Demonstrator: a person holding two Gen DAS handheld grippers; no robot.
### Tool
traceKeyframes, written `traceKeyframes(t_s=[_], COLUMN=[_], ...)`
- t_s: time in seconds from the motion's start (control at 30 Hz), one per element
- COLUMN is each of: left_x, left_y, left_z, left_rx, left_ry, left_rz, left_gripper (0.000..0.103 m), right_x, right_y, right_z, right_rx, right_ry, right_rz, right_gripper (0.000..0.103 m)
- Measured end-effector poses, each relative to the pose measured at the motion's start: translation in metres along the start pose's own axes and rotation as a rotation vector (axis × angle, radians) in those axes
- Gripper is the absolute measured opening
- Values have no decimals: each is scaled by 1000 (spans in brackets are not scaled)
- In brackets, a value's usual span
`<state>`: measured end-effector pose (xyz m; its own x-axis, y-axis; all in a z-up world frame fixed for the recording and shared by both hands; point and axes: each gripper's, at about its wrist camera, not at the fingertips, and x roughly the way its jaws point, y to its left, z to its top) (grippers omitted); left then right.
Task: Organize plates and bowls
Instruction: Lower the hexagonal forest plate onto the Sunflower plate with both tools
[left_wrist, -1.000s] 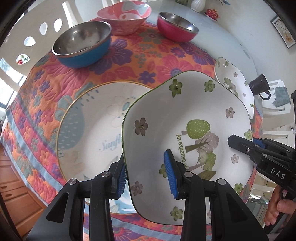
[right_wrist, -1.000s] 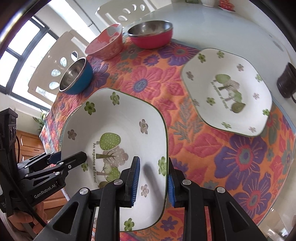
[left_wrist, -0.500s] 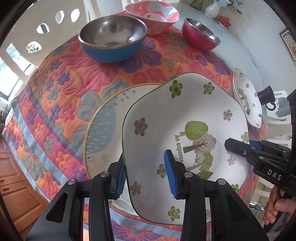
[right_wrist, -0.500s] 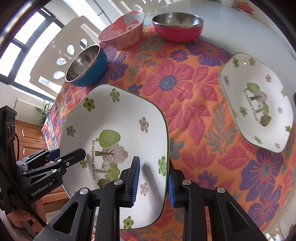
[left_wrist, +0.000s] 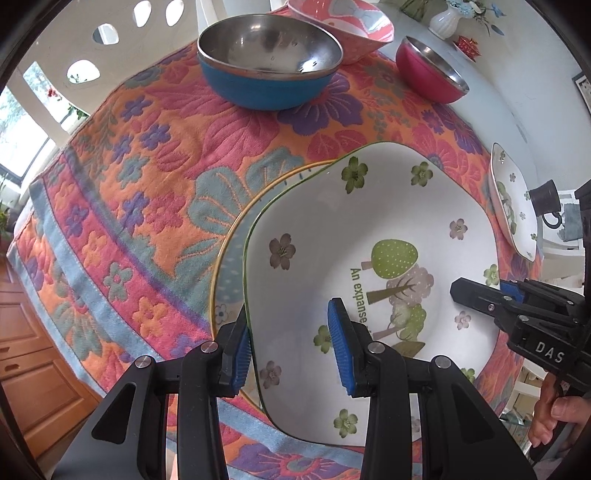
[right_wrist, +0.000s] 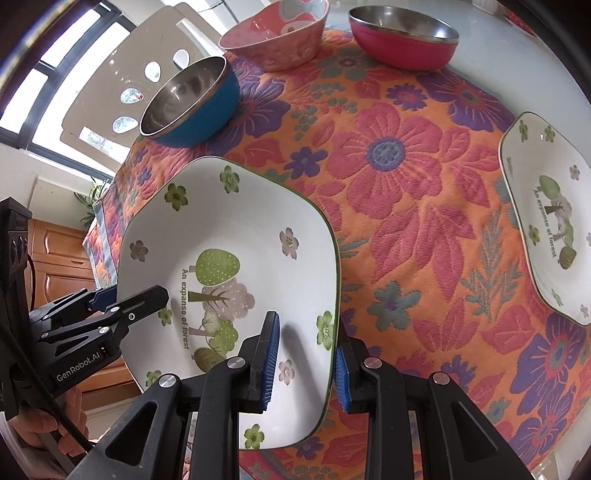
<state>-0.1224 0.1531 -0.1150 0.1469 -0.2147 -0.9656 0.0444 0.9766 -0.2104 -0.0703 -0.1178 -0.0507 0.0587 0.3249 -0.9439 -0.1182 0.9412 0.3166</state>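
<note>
I have the square plate (left_wrist: 373, 236) between my two grippers. My left gripper (left_wrist: 291, 354) is clamped across its rim at the lower left of the left wrist view, one blue pad under the edge and one on the white face. My right gripper (right_wrist: 306, 362) pinches the opposite rim, low in the centre of the right wrist view. Both sets of jaws are closed on the plate, neither slack.

The plate hangs above the flowered cloth (left_wrist: 155, 177), and just under it, peeking out at its left edge in the left wrist view, lies a round plate with a yellow rim (left_wrist: 229, 258). A second square plate (right_wrist: 546, 221) sits at the right edge of the right wrist view, well apart. Three bowls line the top of the frame: blue bowl (left_wrist: 269, 62), patterned pink bowl (right_wrist: 277, 33), red bowl (right_wrist: 404, 37).

This plate looks like glazed ceramic, so I judge it stiff, fairly heavy and slick under rubber pads. It will not flex, and it would chip or crack if it landed hard on another plate. The upturned rim is the only sensible hold, on opposite sides as I have it, which keeps it level. Setting it down calls for a slow, flat descent.
</note>
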Motion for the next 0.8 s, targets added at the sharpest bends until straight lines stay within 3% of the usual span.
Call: traceKeyframes(t_s=[0.8], left_x=[-8], left_y=[12], left_z=[-3], left_rx=[-7], left_ry=[-11], left_rz=[-15], left_gripper=[34], right_x=[9], right_y=[7], right_z=[-4], right_rx=[-13], right_ry=[38], right_rz=[11], right_gripper=[27])
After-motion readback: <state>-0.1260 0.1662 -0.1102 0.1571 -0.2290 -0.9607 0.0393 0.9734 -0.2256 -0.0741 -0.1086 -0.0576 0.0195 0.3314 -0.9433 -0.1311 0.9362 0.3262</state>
